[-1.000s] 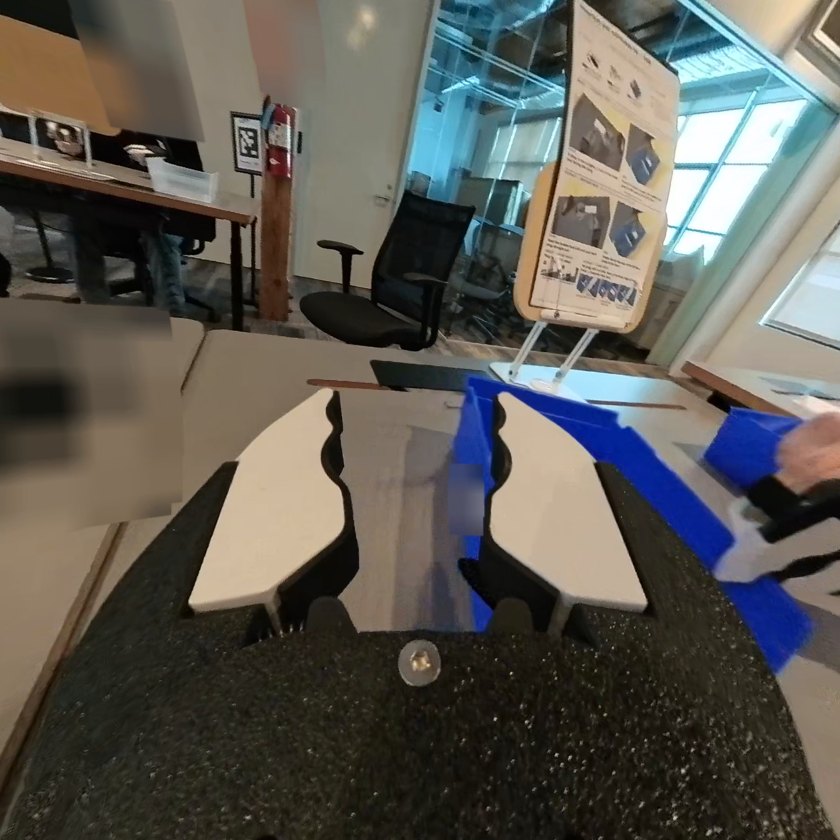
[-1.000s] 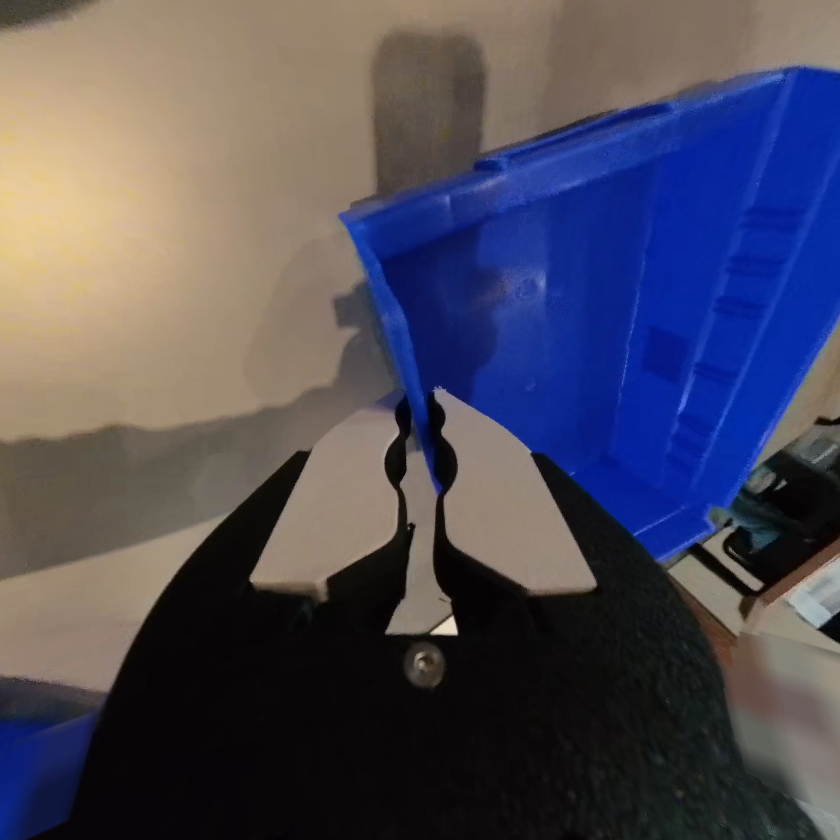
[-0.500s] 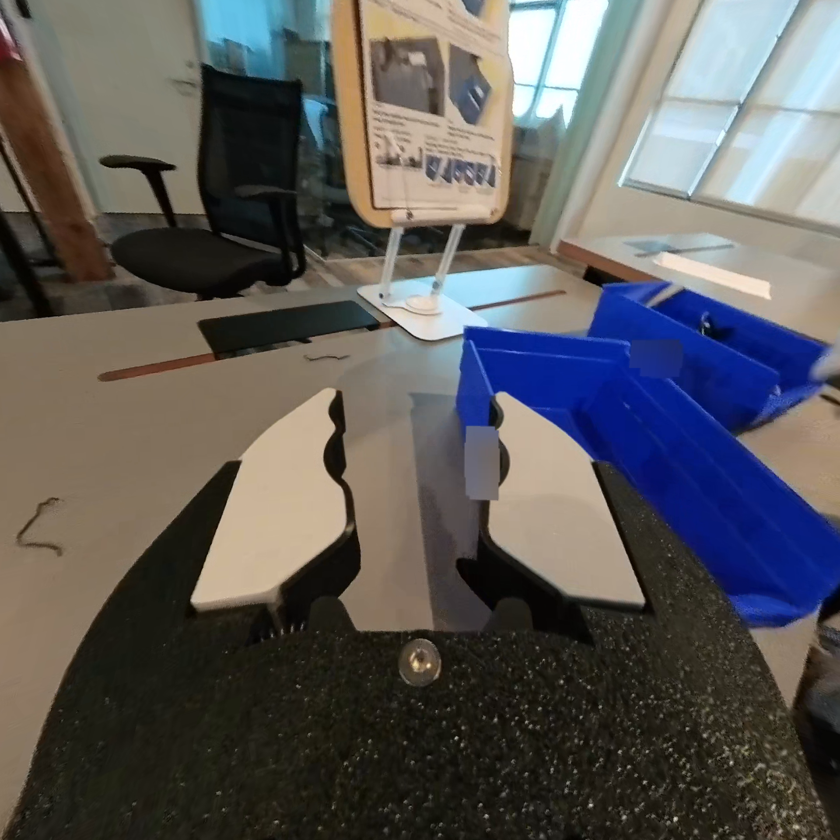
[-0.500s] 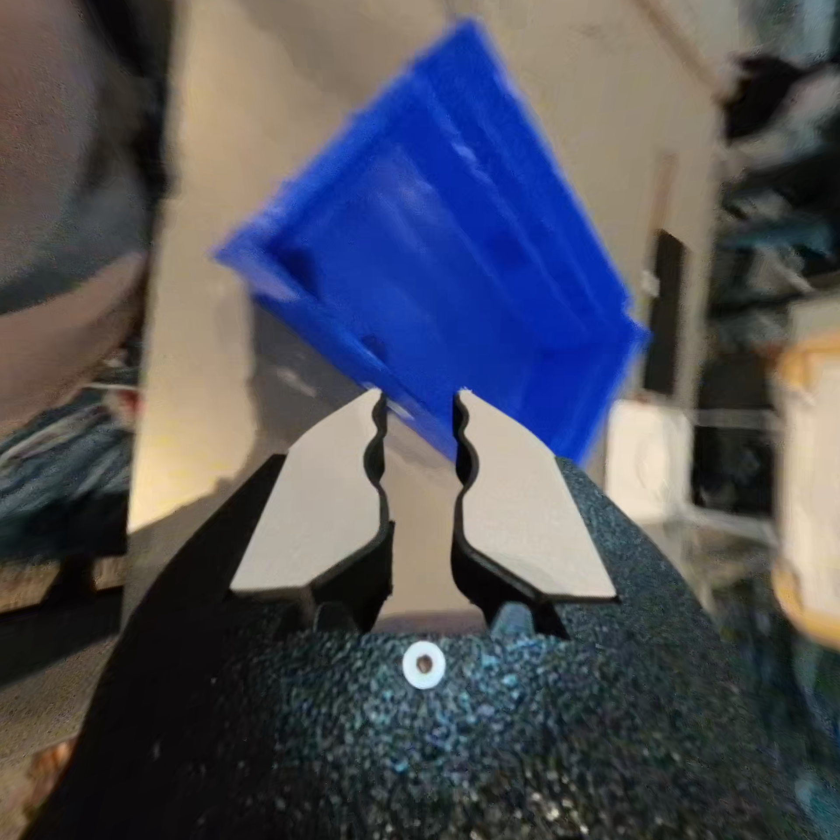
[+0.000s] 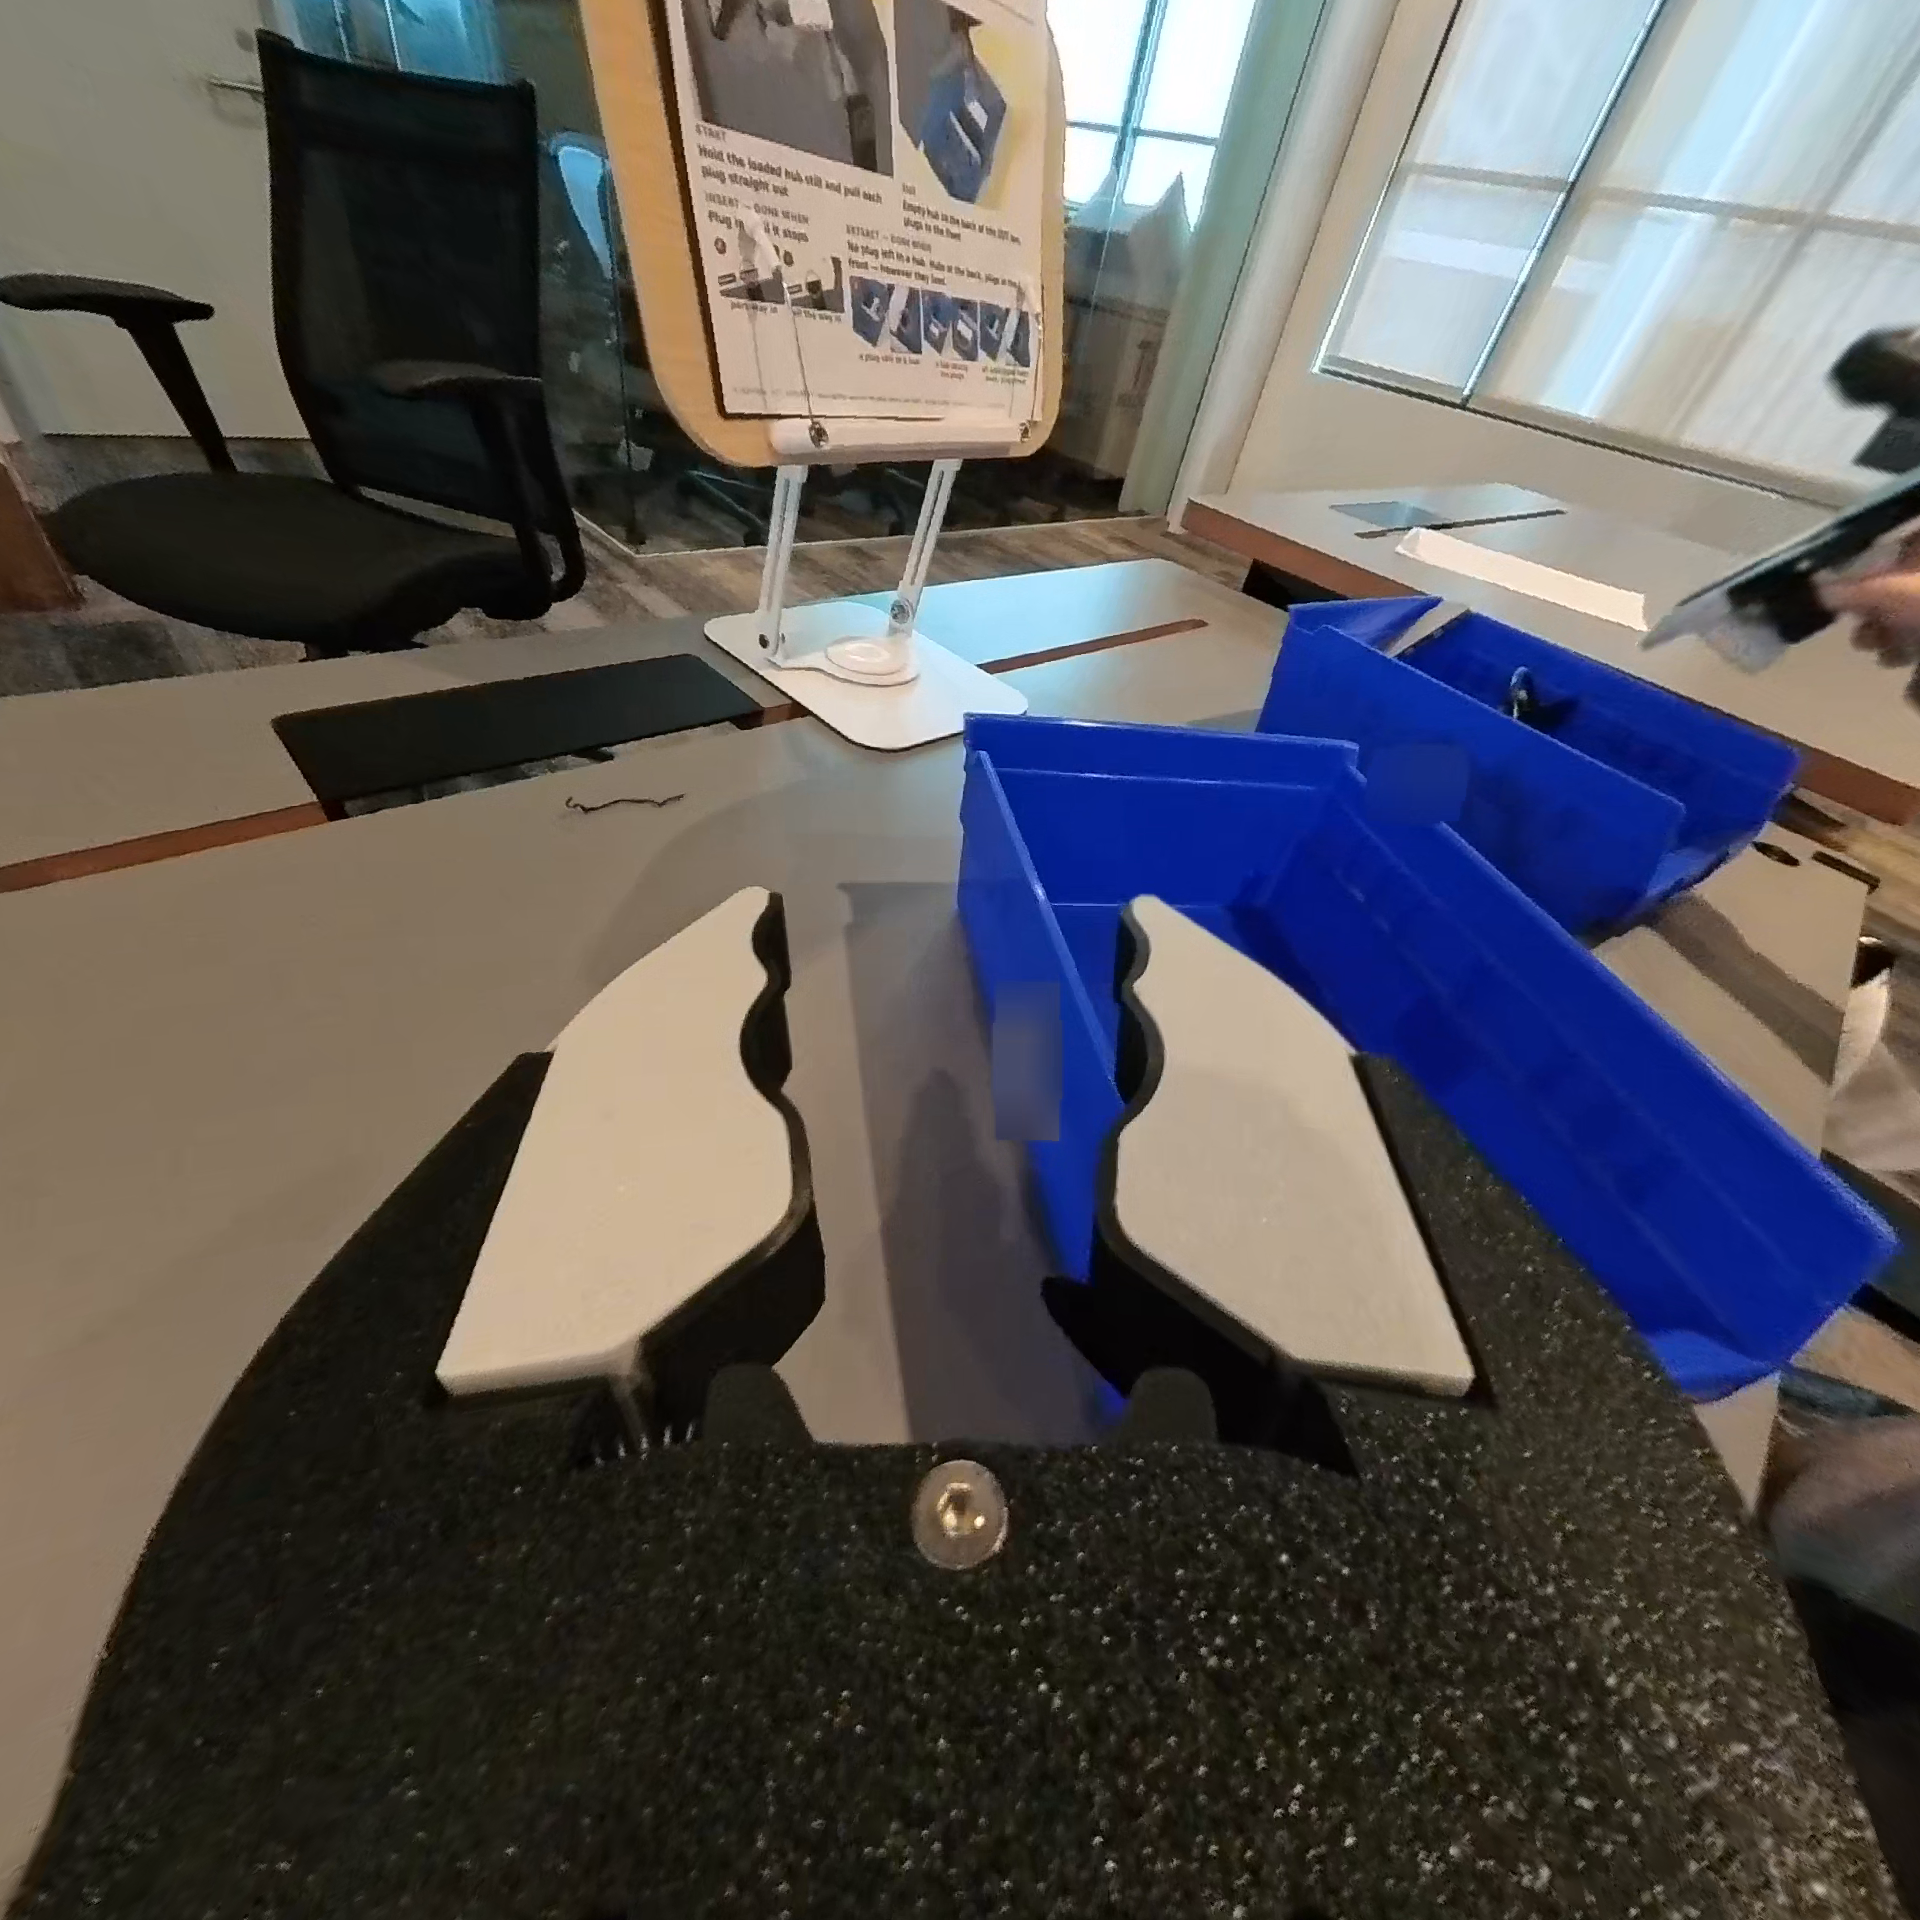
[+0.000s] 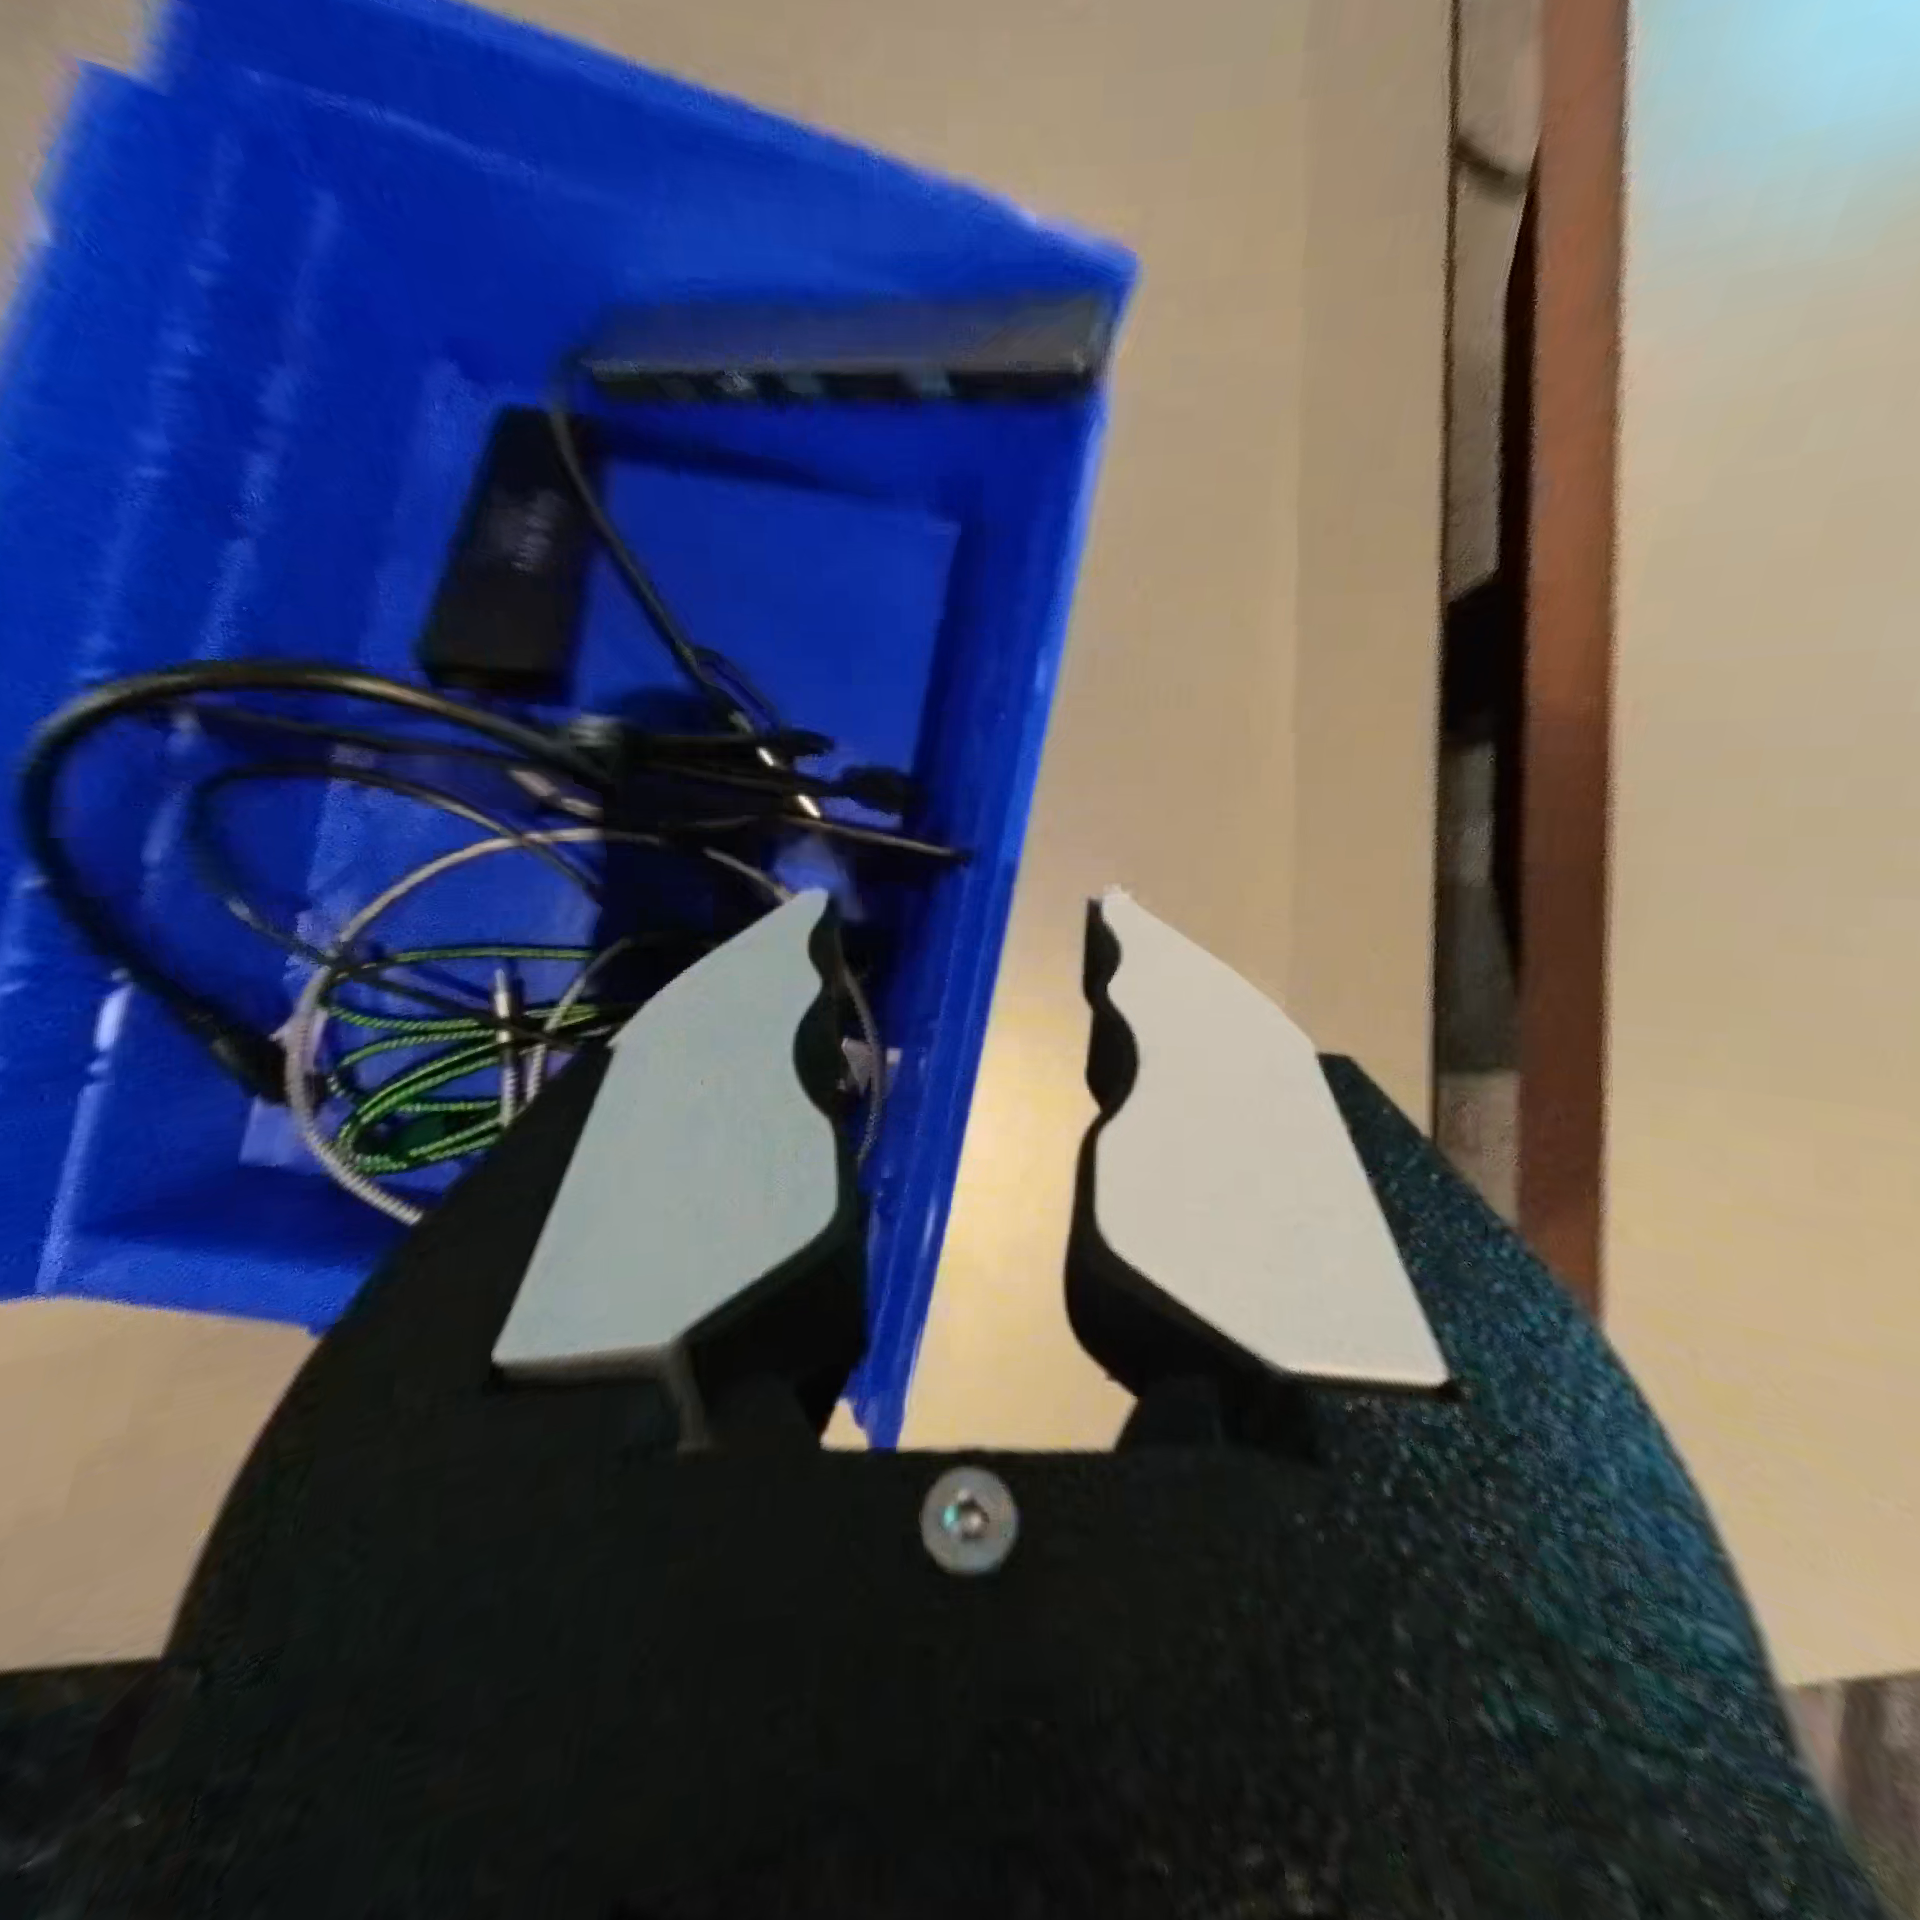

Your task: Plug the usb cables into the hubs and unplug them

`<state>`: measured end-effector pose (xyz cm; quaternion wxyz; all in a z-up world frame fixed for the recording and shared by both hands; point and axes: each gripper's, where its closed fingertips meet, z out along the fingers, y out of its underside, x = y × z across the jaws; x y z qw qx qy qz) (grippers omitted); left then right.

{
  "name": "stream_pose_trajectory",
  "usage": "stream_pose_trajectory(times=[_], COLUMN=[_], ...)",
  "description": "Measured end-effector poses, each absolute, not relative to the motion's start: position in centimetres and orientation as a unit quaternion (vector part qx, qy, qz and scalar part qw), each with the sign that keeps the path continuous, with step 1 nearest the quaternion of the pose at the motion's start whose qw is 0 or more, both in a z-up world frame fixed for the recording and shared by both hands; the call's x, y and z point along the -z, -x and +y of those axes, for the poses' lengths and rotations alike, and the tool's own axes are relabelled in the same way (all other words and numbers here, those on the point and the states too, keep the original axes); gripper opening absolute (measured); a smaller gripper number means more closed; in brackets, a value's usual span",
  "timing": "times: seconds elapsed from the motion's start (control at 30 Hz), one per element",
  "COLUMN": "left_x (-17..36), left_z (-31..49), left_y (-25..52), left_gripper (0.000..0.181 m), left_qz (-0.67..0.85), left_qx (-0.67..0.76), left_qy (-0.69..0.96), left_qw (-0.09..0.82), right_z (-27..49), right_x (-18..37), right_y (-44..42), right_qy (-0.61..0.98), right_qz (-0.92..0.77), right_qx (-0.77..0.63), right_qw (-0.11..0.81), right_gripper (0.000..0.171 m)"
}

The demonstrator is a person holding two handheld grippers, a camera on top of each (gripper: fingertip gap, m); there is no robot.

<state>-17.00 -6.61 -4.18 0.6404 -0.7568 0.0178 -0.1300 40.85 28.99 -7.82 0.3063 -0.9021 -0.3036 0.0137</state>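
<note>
The left wrist view takes in the whole scene. The left claw (image 5: 951,935) hangs wide apart over the grey tabletop (image 5: 312,997), holding nothing. At its 2 o'clock lies an empty blue bin (image 5: 1455,1039), whose near wall crosses behind the claw's right finger. A second blue bin (image 5: 1538,769) sits beyond it at 1 o'clock, its contents barely visible over the rim. A white stand with an instruction board (image 5: 862,239) rises at 12 o'clock, and a black office chair (image 5: 343,416) stands at 10 o'clock. The right claw (image 5: 1787,592) shows blurred at the 3 o'clock edge.

The right wrist view looks down into the bin of cables (image 6: 987,935). The right claw (image 6: 956,904) is open and empty, straddling that bin's side wall. Inside, black usb cables (image 6: 312,707) and a green braided cable (image 6: 447,1081) tangle at 9 o'clock, beside a black hub (image 6: 509,551) at 11 o'clock. A long dark hub (image 6: 831,364) lies along the far wall. Motion blur hides the plugs and ports.
</note>
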Motion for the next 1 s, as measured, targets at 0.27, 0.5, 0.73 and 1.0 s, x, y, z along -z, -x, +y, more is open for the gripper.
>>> stream_pose_trajectory(times=[0.27, 0.5, 0.73, 1.0], left_x=[4.4, 4.6, 5.2, 5.0], left_z=[-7.1, -7.0, -6.6, -6.7], left_y=[18.0, 18.5, 17.9, 18.0], left_gripper=[0.060, 0.059, 0.059, 0.059], left_qz=[0.004, -0.006, 0.000, -0.004], left_qx=[0.130, 0.143, 0.154, 0.159], left_qy=[0.758, 0.754, 0.762, 0.758], left_qw=[0.639, 0.641, 0.629, 0.633], right_z=[29.8, 27.5, 27.2, 26.6], right_x=[14.9, 17.4, 17.6, 16.9], right_y=[-42.2, -43.6, -41.7, -41.6], right_qy=[0.965, 0.962, 0.953, 0.961], right_qz=[-0.194, -0.254, -0.263, -0.232], right_qx=[-0.082, -0.035, -0.080, -0.094], right_qw=[0.158, 0.094, 0.128, 0.117], right_gripper=[0.048, 0.031, 0.005, 0.004])
